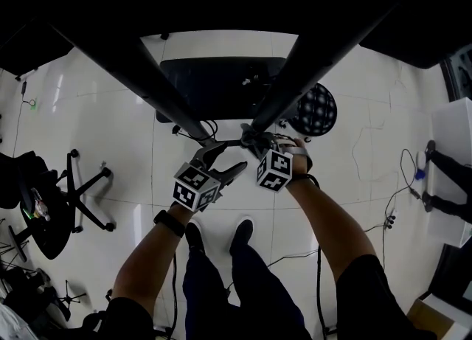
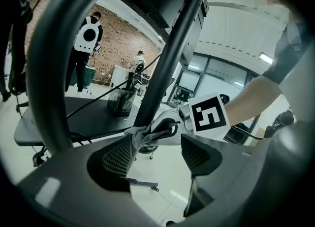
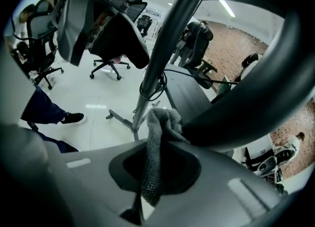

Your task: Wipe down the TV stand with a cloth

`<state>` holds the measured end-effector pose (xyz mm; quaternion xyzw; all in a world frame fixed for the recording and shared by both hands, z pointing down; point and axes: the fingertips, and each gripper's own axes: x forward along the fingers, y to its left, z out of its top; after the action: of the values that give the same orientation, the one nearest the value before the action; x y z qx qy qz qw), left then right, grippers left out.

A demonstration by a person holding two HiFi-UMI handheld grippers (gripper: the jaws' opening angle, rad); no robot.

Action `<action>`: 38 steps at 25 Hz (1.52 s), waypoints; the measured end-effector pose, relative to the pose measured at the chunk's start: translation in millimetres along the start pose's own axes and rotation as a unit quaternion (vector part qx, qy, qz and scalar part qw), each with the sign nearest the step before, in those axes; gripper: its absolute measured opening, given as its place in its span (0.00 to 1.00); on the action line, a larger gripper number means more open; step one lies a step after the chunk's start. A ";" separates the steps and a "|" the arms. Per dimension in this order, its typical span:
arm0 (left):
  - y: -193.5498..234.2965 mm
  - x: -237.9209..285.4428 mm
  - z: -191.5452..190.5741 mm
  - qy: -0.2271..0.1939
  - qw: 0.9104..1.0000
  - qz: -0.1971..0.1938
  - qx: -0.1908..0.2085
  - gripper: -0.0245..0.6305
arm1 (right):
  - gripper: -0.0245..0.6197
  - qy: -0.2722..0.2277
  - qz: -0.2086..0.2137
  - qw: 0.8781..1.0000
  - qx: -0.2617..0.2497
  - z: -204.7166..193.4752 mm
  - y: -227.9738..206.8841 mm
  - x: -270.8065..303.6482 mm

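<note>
Office chair (image 1: 51,209): standing at the left edge of the white floor (image 1: 96,110), its star base reaching toward the middle.
Round dotted thing (image 1: 316,110): lying on the floor further off; I cannot tell what it is.
Cables (image 1: 372,229): trailing over the floor's right side.
Bystander (image 2: 86,44): standing by the brick wall (image 2: 123,36), wearing a white pack.
Another chair (image 3: 106,66): sitting well off.

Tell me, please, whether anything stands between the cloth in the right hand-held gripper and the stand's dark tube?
Nothing visible does. The cloth, clamped in the right hand-held gripper, appears to lie directly against the dark tube, with no other object between them.
</note>
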<state>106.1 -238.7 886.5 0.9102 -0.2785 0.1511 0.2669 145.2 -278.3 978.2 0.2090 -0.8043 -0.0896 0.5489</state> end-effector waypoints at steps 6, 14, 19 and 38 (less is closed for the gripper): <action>-11.0 -39.7 28.6 -0.005 1.000 0.006 0.020 0.55 | 0.06 -0.090 0.009 0.991 0.098 60.3 -1.5 -63.8; -86.4 -132.4 128.6 -0.089 0.995 0.016 0.050 0.55 | 0.06 -0.242 0.037 0.948 0.205 141.3 -15.9 -224.2; -151.8 -189.7 163.1 -0.131 0.990 0.025 0.055 0.55 | 0.06 -0.293 0.021 0.936 0.192 159.7 -16.7 -324.2; -278.9 -359.1 200.5 -0.215 0.972 0.043 0.089 0.56 | 0.06 -0.432 -0.038 0.839 0.329 191.2 46.6 -552.4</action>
<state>8.3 -4.0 459.6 0.9286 -0.3536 -0.0131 0.1118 129.3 -12.7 455.5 0.3475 -0.9335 0.0780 0.0406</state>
